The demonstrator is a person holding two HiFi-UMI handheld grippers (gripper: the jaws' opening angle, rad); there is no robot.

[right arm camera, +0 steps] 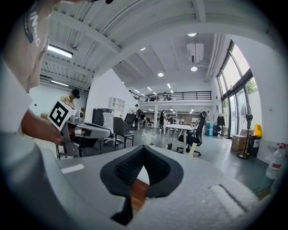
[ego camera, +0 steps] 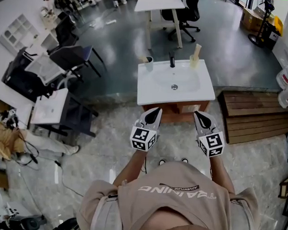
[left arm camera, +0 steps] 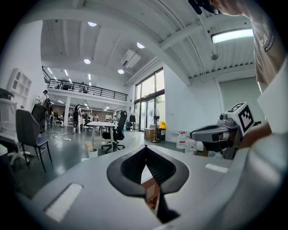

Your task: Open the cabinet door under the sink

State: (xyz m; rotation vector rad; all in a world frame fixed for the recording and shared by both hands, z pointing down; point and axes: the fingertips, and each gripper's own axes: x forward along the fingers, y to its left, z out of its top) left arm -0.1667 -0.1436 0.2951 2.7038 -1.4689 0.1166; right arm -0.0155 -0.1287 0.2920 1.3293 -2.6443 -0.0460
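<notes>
Both grippers are hovering with jaws together and empty, my left gripper [ego camera: 157, 111] and right gripper [ego camera: 198, 114] equally near. The wooden cabinet door [ego camera: 176, 113] is sitting just ahead between them, lower down, under the front edge of the white sink [ego camera: 149, 91], which is standing on a glossy workshop floor [ego camera: 110, 130].

The cabinet [ego camera: 172, 115] is mostly tucked under the white sink top [ego camera: 149, 91] in the head view. Only a strip of brown front shows, and I can't make out a door edge or handle on it. Past the left gripper [left arm camera: 145, 148] and right gripper [right arm camera: 143, 148] you just get a sliver of wood between the jaws (their own bodies block the rest). The jugs [ego camera: 287, 89] are cut off at the right edge, and the people [left arm camera: 77, 119] way back are too small to make out.
</notes>
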